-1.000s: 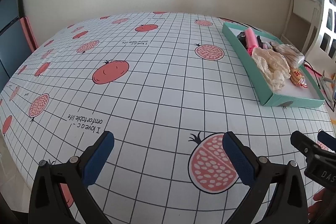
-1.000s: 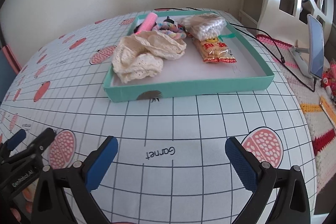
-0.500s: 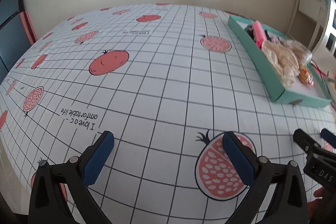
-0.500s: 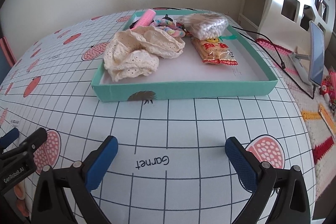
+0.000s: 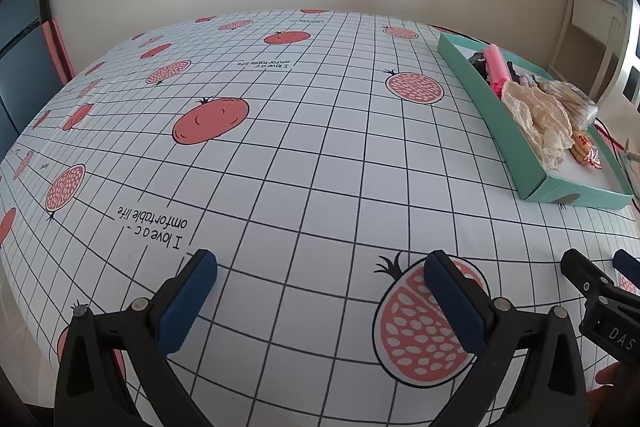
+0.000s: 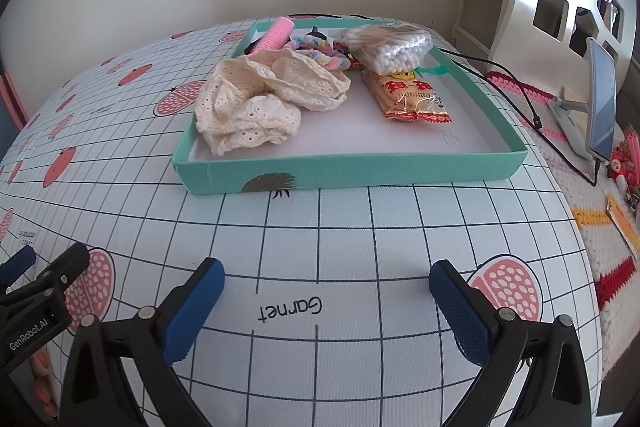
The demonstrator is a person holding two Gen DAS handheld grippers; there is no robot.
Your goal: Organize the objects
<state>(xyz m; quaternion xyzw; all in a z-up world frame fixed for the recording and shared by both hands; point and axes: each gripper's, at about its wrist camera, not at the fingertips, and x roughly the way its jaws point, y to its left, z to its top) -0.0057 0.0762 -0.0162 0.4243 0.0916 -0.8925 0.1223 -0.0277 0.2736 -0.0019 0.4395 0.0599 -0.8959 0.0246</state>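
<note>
Your teal tray (image 6: 352, 169) held a cream lace cloth (image 6: 264, 95), cotton swabs (image 6: 390, 47) and a snack packet (image 6: 412, 95); your left gripper (image 5: 320, 281) and right gripper (image 6: 326, 285) were both spread, grasping nothing.

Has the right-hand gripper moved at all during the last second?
Yes. In its own view the teal tray now looks nearer and more centred, so the right gripper has edged toward the tray, jaws wide open.
</note>
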